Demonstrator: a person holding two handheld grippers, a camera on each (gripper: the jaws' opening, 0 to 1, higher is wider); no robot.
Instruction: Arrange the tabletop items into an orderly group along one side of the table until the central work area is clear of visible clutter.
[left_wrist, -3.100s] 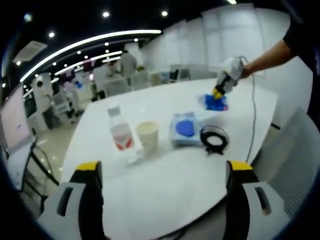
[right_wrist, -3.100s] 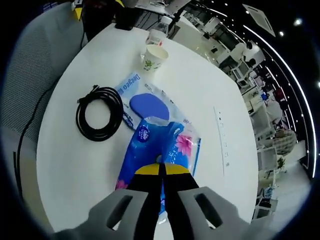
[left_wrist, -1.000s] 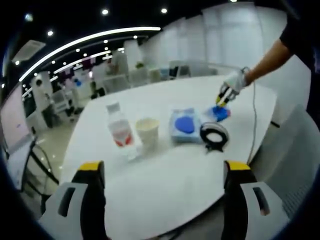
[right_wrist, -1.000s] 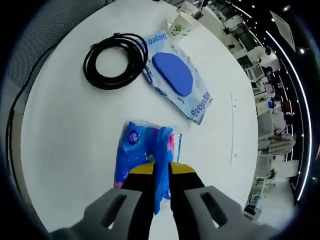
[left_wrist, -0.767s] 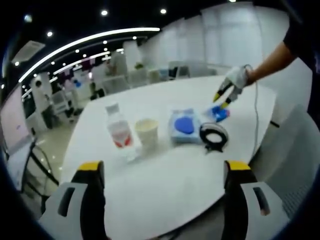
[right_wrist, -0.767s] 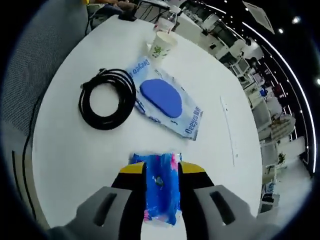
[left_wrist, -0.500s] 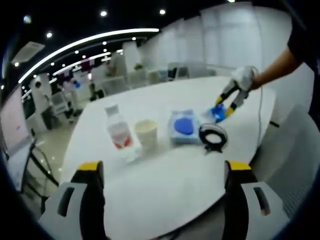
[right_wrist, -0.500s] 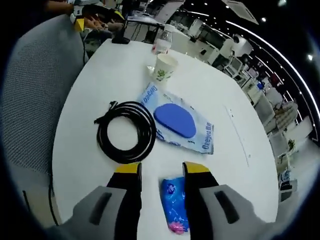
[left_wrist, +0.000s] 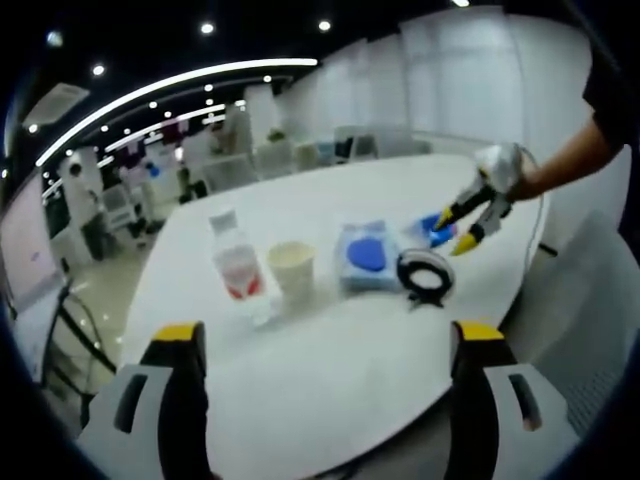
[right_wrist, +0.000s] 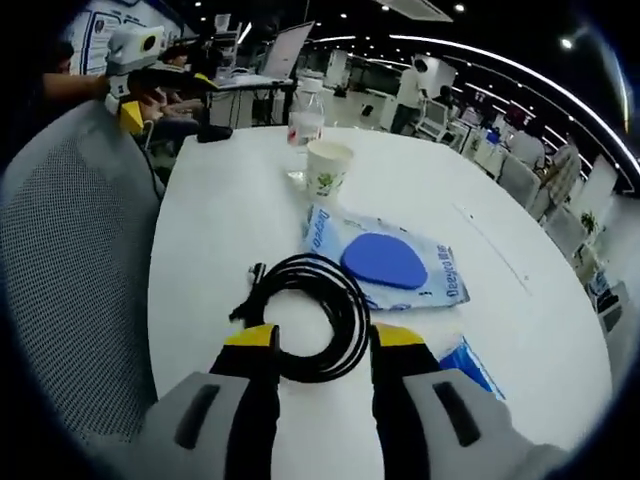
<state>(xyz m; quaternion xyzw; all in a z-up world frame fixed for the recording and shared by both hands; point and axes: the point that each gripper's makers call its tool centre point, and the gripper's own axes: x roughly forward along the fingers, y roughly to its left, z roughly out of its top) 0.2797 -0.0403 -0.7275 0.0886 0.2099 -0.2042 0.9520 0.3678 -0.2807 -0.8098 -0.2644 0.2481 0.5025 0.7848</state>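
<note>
On the white table (left_wrist: 330, 350) stand a water bottle (left_wrist: 238, 268) and a paper cup (left_wrist: 293, 268), then a flat wipes pack (left_wrist: 367, 255), a black cable coil (left_wrist: 427, 272) and a small blue tissue pack (left_wrist: 436, 227). My left gripper (left_wrist: 328, 340) is open at the near edge, well short of them. My right gripper (left_wrist: 468, 215), in a gloved hand, hovers open by the tissue pack. In the right gripper view, my right gripper (right_wrist: 325, 345) is open above the cable coil (right_wrist: 352, 310). The tissue pack (right_wrist: 478, 368) lies to its right, and the wipes pack (right_wrist: 385, 262), cup (right_wrist: 328, 167) and bottle (right_wrist: 305, 118) lie beyond.
A grey mesh chair (right_wrist: 70, 280) stands against the table's edge at the left of the right gripper view. My left gripper (right_wrist: 135, 70) shows above it. Office desks, chairs and people fill the background. The near half of the table is bare.
My right gripper has opened and let go of the blue tissue pack, which now lies on the table by the wipes pack. The gripper has drawn back over the cable coil. My left gripper stays put.
</note>
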